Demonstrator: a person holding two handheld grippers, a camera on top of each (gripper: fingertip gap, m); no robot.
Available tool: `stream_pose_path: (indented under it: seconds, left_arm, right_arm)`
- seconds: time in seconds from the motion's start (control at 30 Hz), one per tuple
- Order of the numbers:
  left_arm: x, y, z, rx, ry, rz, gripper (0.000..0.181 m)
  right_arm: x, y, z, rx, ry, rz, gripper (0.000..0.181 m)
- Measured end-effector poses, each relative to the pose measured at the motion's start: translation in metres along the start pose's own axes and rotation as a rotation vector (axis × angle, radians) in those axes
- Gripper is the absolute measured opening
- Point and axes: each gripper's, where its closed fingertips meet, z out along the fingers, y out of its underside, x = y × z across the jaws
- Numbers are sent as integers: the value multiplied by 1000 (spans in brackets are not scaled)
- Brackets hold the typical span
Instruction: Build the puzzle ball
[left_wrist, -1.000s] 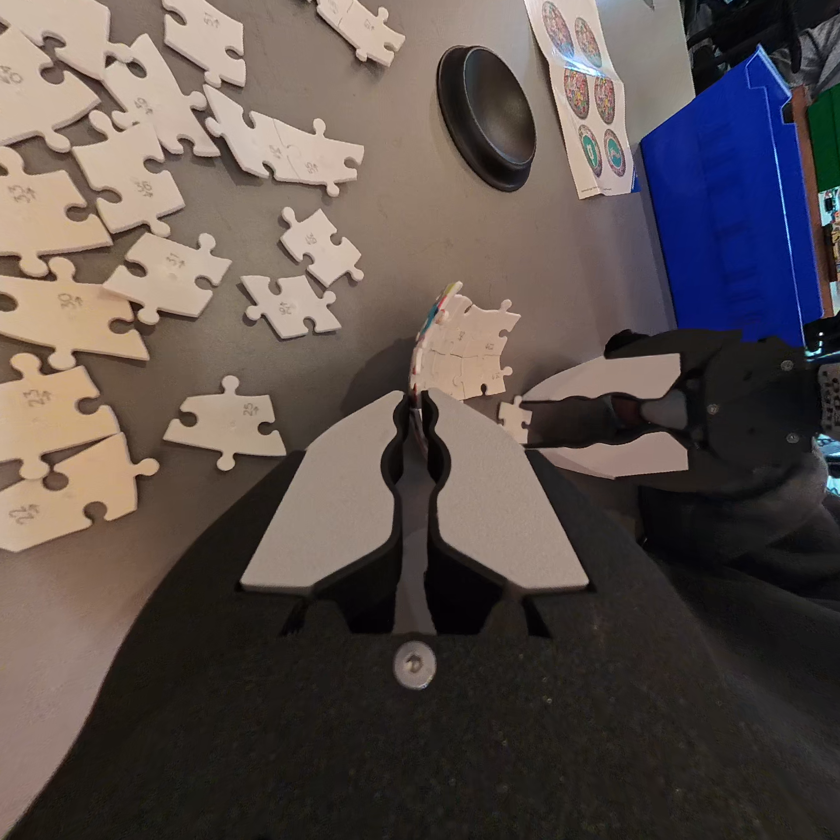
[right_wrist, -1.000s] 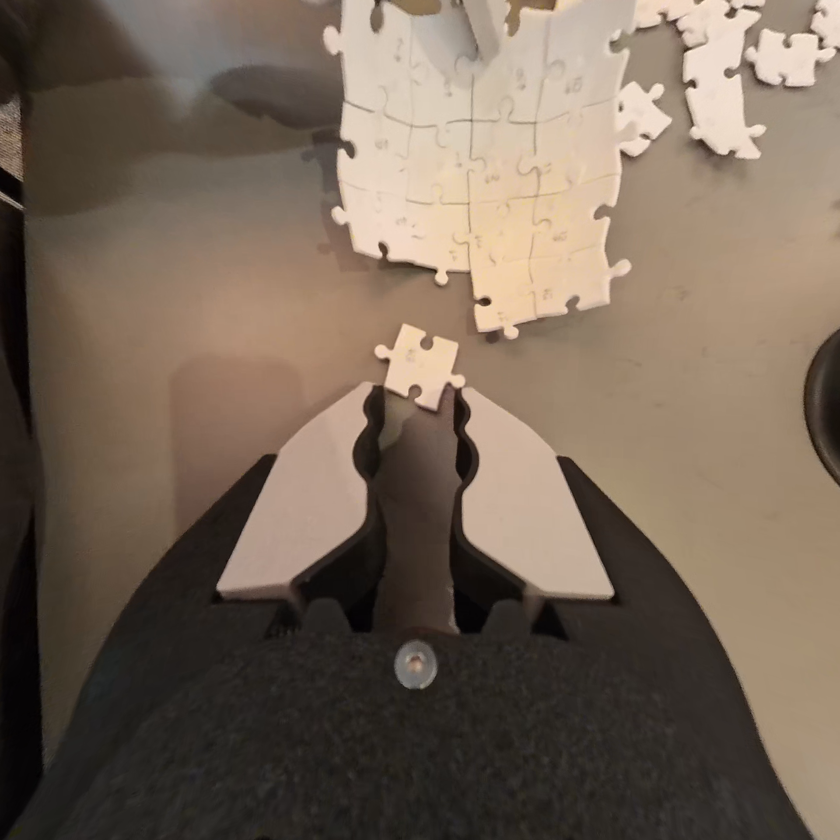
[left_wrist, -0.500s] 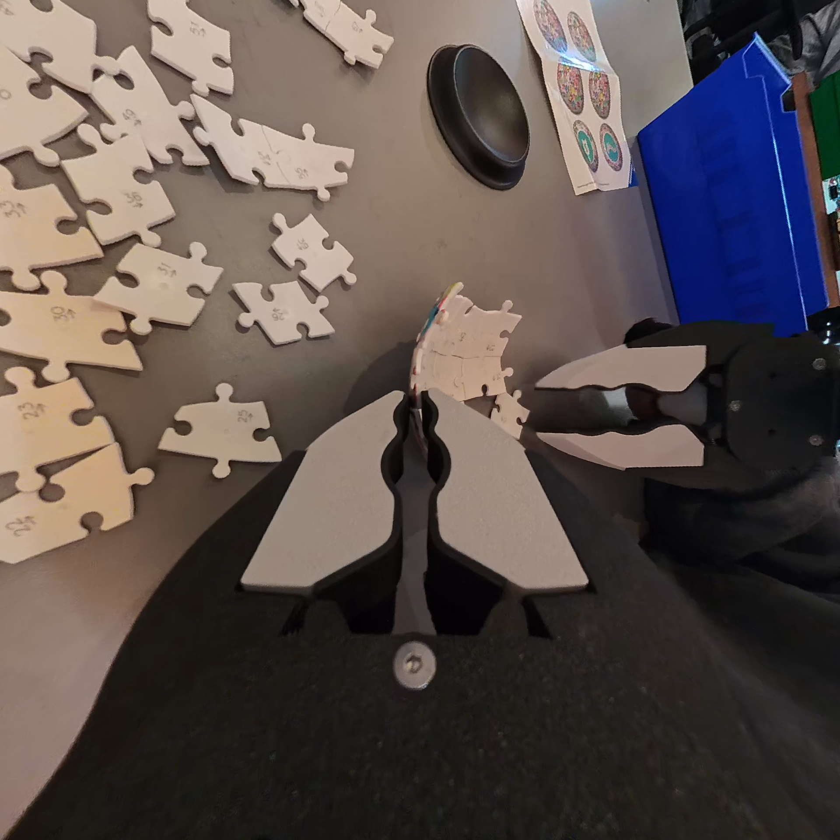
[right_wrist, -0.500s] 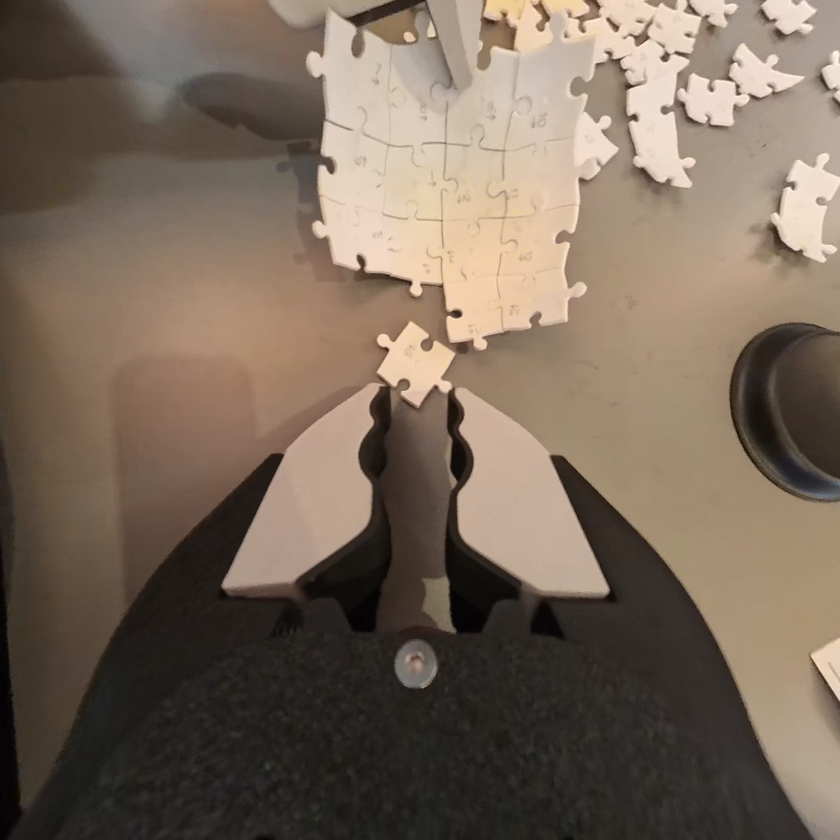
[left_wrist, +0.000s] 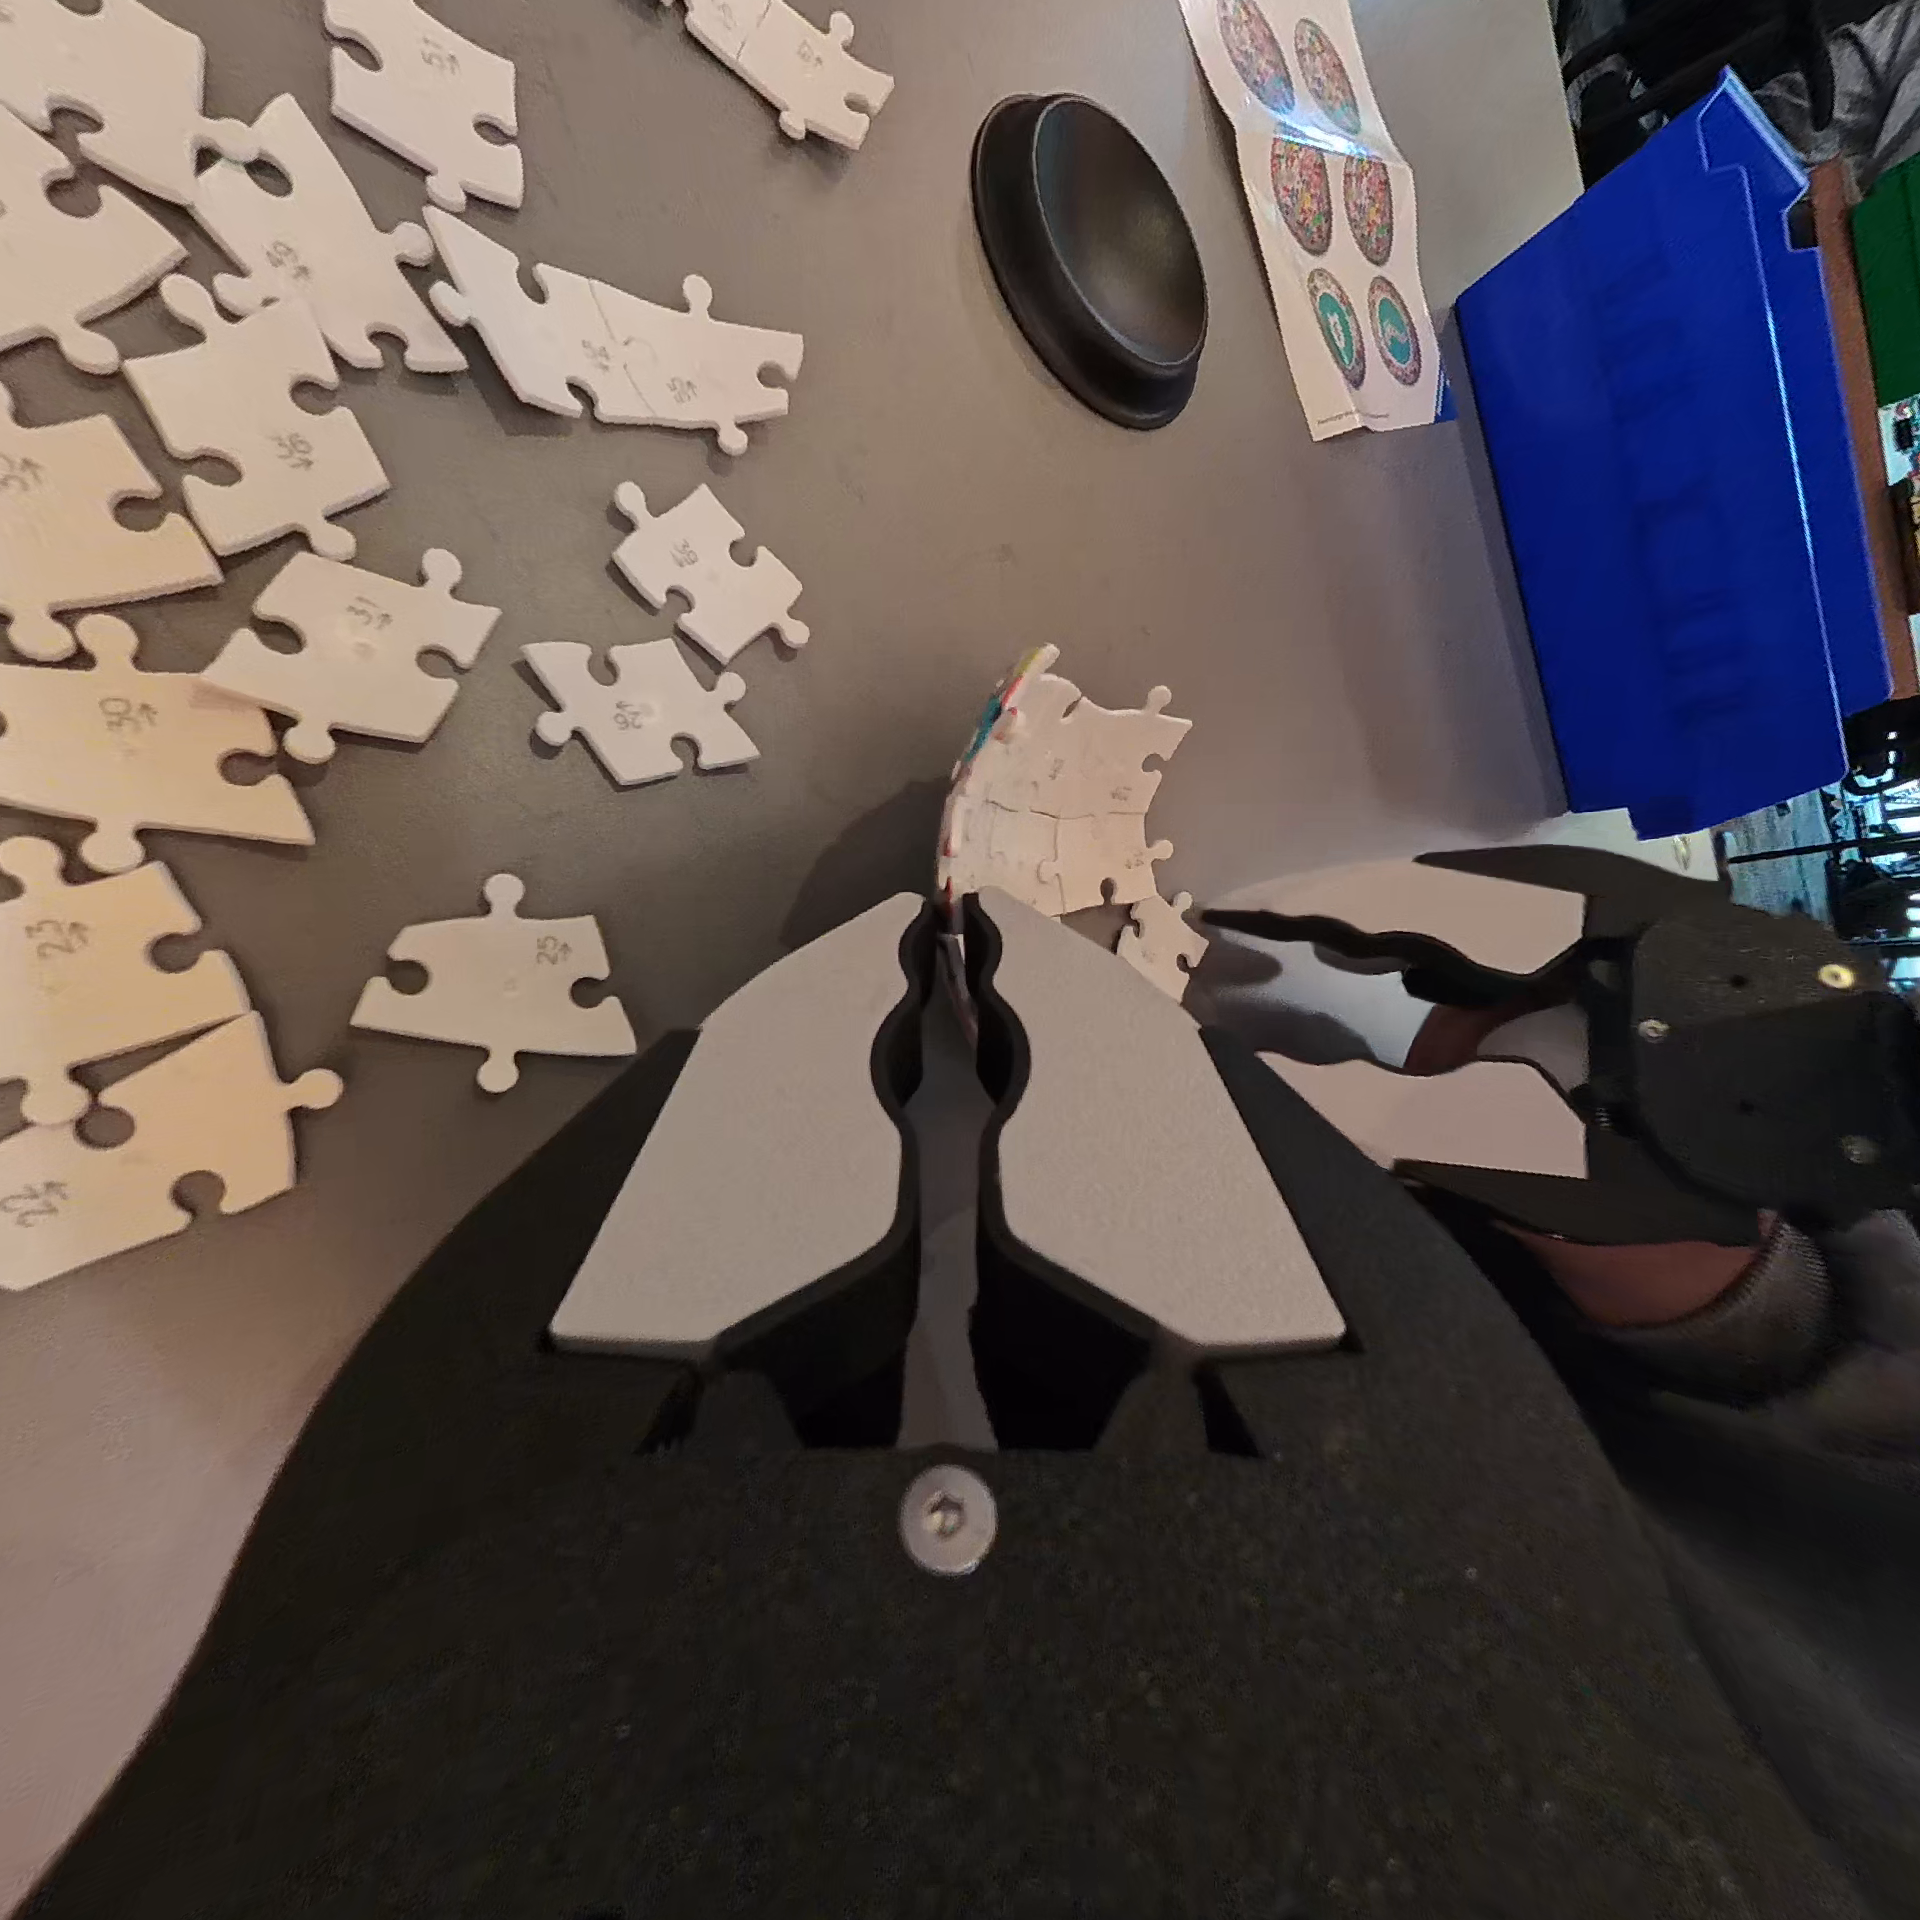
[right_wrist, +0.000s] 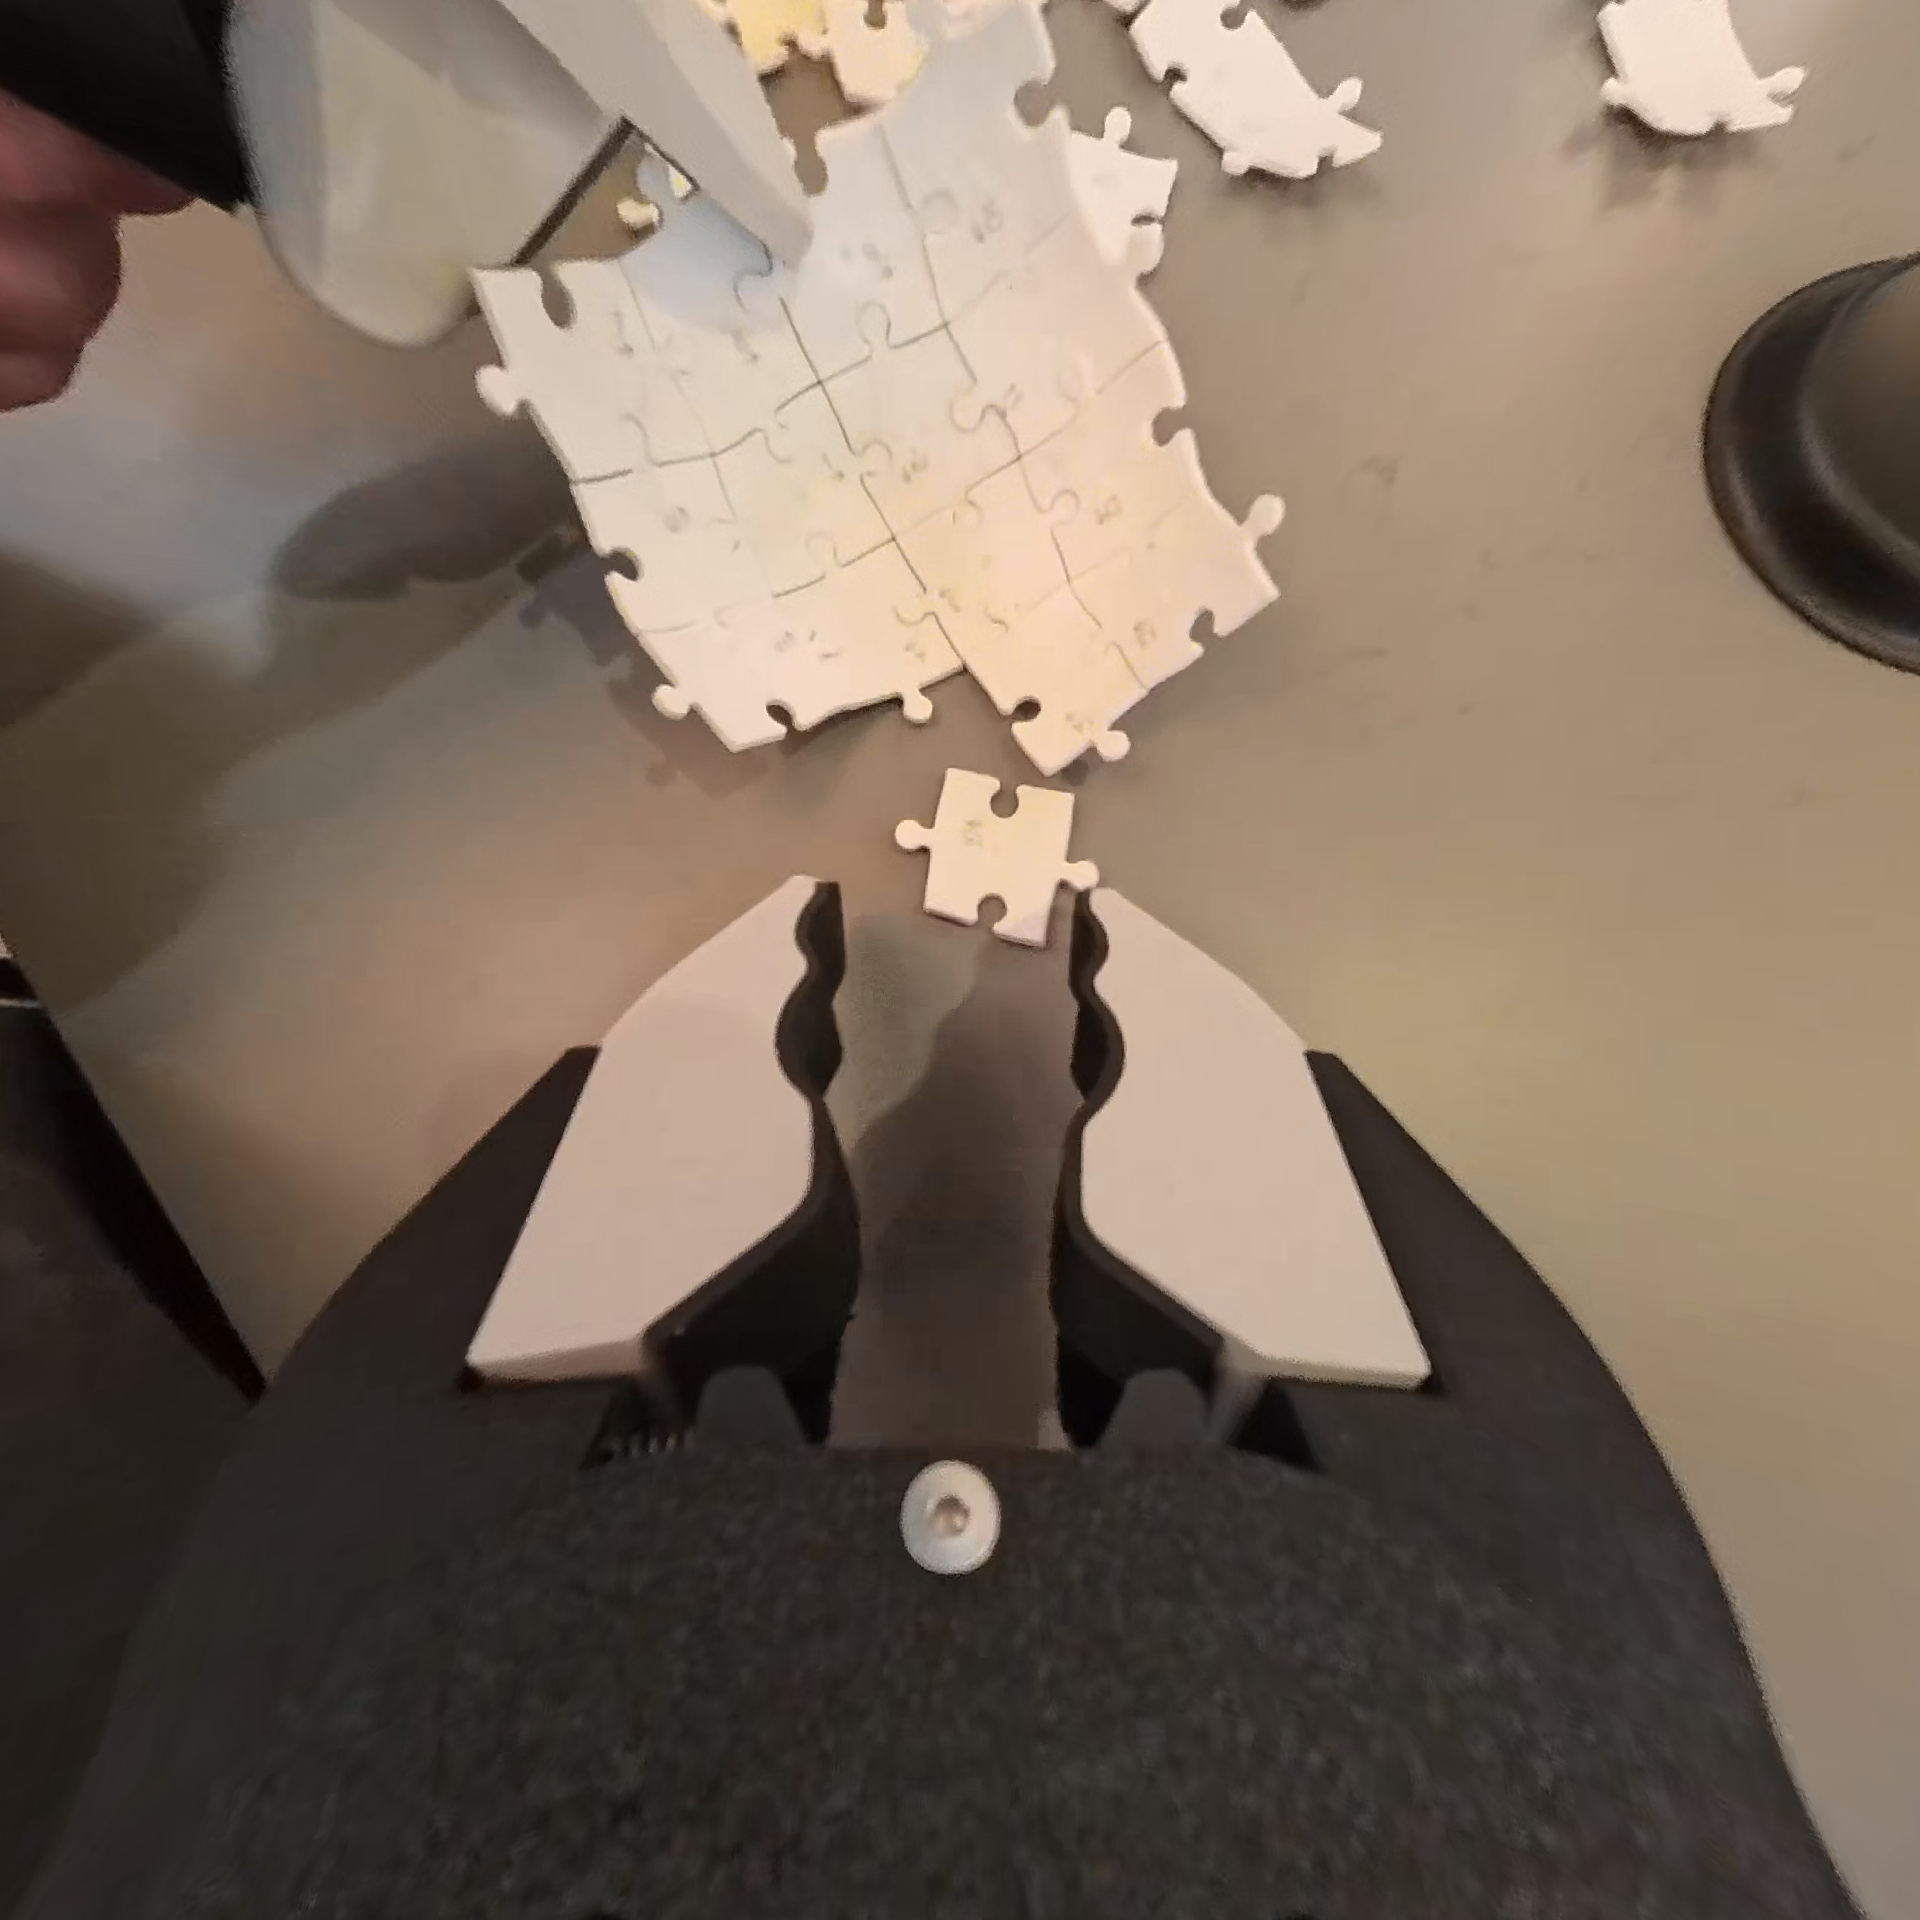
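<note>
- Right wrist view first: the right gripper (right_wrist: 951, 920) is spread wide above the grey table (right_wrist: 1455, 935), holding nothing, and one finger tip sits just beside the loose puzzle piece (right_wrist: 997, 868).
- That piece lies flat, just short of the assembled curved panel (right_wrist: 883, 457).
- Judging by looks, it's light, thin and fairly stiff, so it's likely to skid; pinch across its straight edges, clear of the tabs.
- Left gripper (left_wrist: 951, 930) is pressed tight on the panel's edge, holding it upright off the table.
- More loose pieces (left_wrist: 270, 582) and a black dish (left_wrist: 1091, 260) lie beyond.
</note>
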Motion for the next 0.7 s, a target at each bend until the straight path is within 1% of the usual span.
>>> stream_pose_path:
  seconds: [0.07, 0.13, 0.2, 0.23, 0.33, 0.43, 0.5, 0.53, 0.6, 0.63, 0.7]
  left_arm:
    - [1, 0, 0, 0, 0, 2, 4]
    - [1, 1, -1, -2, 0, 3, 4]
    - [1, 1, -1, -7, 2, 4, 4]
    - [1, 2, 0, -12, 5, 8, 4]
    - [2, 1, 0, -18, 7, 28, 4]
    - [2, -1, -1, -15, 3, 42, 4]
    - [2, -2, -1, -15, 2, 51, 4]
    - [1, -2, -1, -19, 3, 55, 4]
    - [2, -2, 0, -42, 16, 72, 4]
    - [2, -1, 0, -57, 20, 85, 3]
    - [2, -1, 0, -79, 19, 112, 4]
  right_arm:
    - [4, 5, 5, -25, 32, -19, 37]
    - [4, 4, 6, -16, 45, -52, 31]
    - [1, 5, 5, -16, 39, -90, 15]
    - [2, 6, 5, -16, 41, -113, 11]
    - [9, 6, 4, -19, 52, -162, 11]
    - [8, 4, 1, -10, 3, -163, 10]
    - [0, 2, -2, 4, -73, -175, 10]
    - [0, 3, -3, 1, -83, -192, 10]
    - [-6, 2, -7, 10, -131, -264, 10]
    - [-2, 2, -8, 7, -107, -293, 9]
    - [-5, 0, -11, 27, -143, -371, 9]
